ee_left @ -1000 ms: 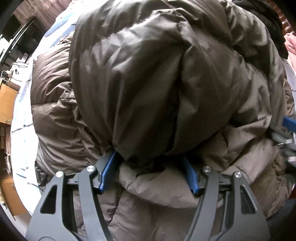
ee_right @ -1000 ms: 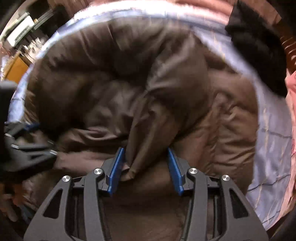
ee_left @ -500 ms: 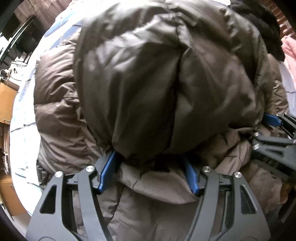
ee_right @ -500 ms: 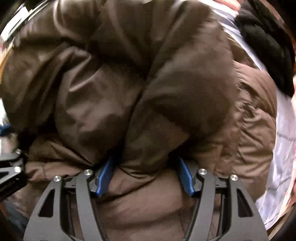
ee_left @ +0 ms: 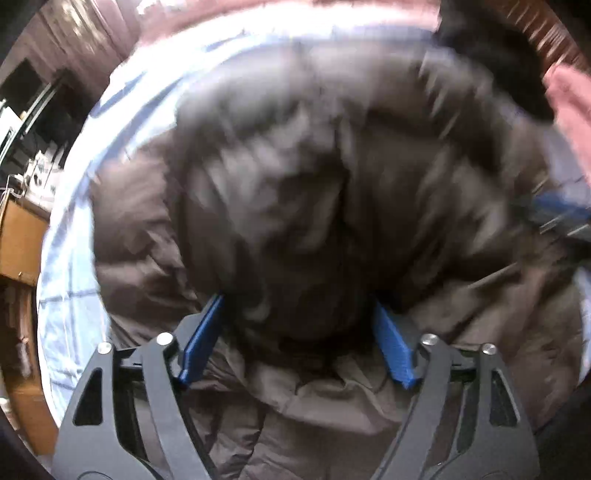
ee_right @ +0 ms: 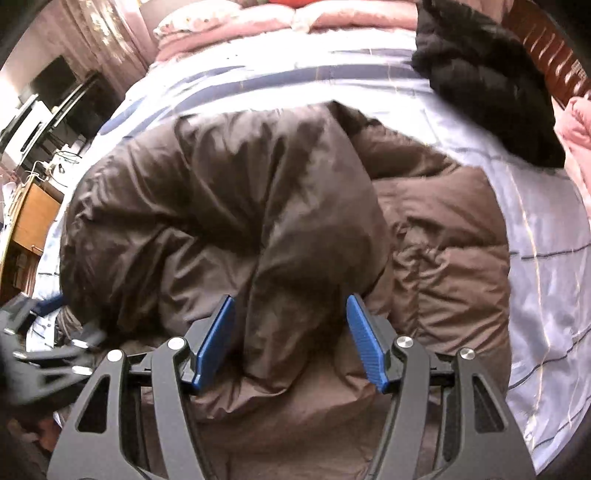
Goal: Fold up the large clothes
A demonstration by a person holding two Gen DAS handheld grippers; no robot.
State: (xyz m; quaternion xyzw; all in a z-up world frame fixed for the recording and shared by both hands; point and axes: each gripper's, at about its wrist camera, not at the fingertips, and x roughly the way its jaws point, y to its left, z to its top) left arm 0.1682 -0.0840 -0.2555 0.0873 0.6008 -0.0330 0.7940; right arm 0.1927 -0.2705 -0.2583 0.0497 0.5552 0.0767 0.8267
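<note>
A brown puffer jacket (ee_left: 295, 184) (ee_right: 221, 184) lies bunched and partly folded on a bed. My left gripper (ee_left: 298, 301) points down at it. Its jaws are opening, and a thick fold sits between the blue pads (ee_left: 203, 339) with their inner faces bare. My right gripper (ee_right: 291, 296) straddles another puffy fold, which lies loose between the parted pads (ee_right: 218, 339). Each gripper shows at the edge of the other's view: the right one (ee_left: 561, 214) is blurred, the left one (ee_right: 44, 332) is at lower left.
The bed has a pale blue striped sheet (ee_right: 535, 221) (ee_left: 66, 295). A black fluffy garment (ee_right: 480, 74) lies at the far right, with pink bedding (ee_right: 258, 22) beyond it. Wooden furniture (ee_right: 33, 210) and a dark screen (ee_right: 51, 85) stand off the bed's left side.
Both grippers let go of the jacket folds they pinched. The left pads spread wider just now. The right view has pulled up and back, so more sheet shows around the jacket.
</note>
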